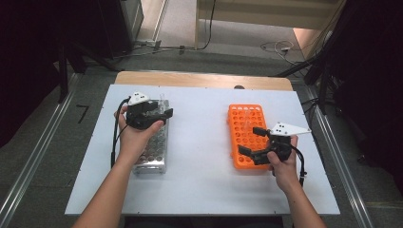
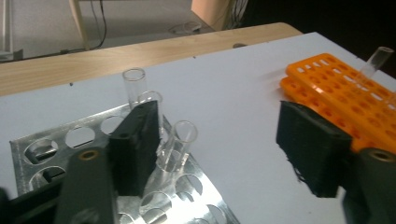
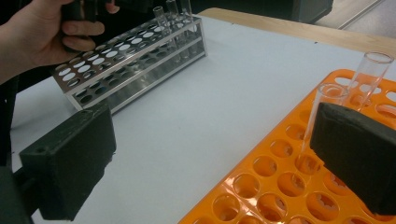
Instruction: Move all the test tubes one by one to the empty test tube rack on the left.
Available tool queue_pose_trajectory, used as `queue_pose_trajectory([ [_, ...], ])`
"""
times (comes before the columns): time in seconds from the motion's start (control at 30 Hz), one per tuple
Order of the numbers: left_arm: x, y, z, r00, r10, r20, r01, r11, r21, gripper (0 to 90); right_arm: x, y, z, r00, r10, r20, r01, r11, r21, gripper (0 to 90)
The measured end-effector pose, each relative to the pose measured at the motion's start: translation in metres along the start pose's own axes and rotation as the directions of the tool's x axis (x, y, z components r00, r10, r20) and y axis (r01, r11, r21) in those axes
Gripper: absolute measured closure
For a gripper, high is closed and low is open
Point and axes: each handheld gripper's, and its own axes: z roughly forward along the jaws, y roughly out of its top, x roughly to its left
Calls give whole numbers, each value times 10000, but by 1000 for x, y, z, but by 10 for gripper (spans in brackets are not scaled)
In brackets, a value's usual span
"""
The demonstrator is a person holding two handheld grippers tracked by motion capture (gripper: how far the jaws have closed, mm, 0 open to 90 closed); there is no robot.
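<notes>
Test tubes point(image 2: 179, 144) stand upright in the far end of the metal rack point(image 2: 56, 144), and my left gripper point(image 2: 224, 154) sits right over them with its jaws apart, gripping nothing. In the left gripper view, one clear tube rises just beside the inner face of my left-hand jaw, with two more just behind that jaw; I cannot tell whether the pad touches the nearest one. The other jaw stands well off to the side over bare white worktop point(image 2: 233, 93). From above, I see the left gripper point(image 1: 151, 113) at the far end of the metal rack point(image 1: 154, 154), my hand wrapped round its body.

My right gripper point(image 3: 210, 163) is released too, jaws spread wide. Its right-hand jaw hangs over the orange rack point(image 3: 275, 186), where two glass tubes point(image 3: 327, 112) lean in their holes, just ahead of that jaw. The left-hand jaw is over the worktop between both racks. From above, the right gripper point(image 1: 254, 142) lies across the orange rack point(image 1: 244, 123).
</notes>
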Motion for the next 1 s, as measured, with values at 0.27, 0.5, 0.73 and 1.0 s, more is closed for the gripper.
queue_pose_trajectory([
  [0.27,-15,-8,-20,9991,57,410,-39,9990,-450,87,-5,1,3,9996,88,256,-89,10000,45,32],
  [0.5,-30,-15,-33,9956,177,924,-107,9971,-754,14,-18,1,7,9965,408,726,-422,9990,175,54],
  [0.73,-48,-18,-39,9906,334,1330,-240,9971,-717,0,-36,-2,16,9906,667,1196,-748,9951,642,176],
  [1.0,-64,-23,-40,9825,608,1759,-498,9966,-659,0,-45,-2,23,9677,640,2438,-933,9895,1108,453],
])
